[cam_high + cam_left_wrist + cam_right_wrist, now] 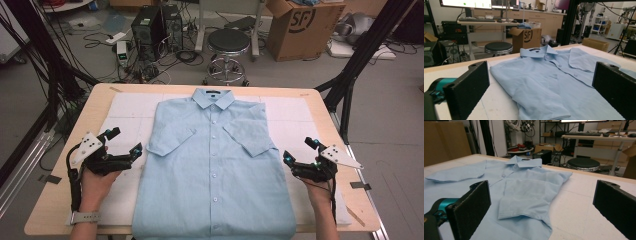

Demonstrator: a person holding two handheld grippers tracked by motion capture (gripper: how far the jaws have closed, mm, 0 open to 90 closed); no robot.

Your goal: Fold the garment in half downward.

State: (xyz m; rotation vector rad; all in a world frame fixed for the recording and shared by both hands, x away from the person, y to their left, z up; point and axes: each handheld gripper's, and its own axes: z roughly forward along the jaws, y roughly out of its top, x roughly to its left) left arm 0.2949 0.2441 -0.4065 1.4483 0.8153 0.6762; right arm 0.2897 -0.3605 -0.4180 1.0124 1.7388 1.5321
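A light blue short-sleeved shirt [215,160] lies flat and buttoned on the white mat [127,107], collar at the far side, both sleeves folded in over the chest. My left gripper [124,141] hovers open just left of the shirt's left edge. My right gripper [298,150] stands open just right of the shirt's right edge. In the left gripper view the shirt [554,85] spreads between the wide-apart jaws, a folded sleeve nearest. The right gripper view has the other folded sleeve [524,195] between its jaws. Neither gripper holds anything.
The wooden table [75,145] carries the mat. Beyond the far edge stand a black stool [228,42], a cardboard box [300,25], computer towers [150,25] and cables. Black frame legs [350,75] rise at the right.
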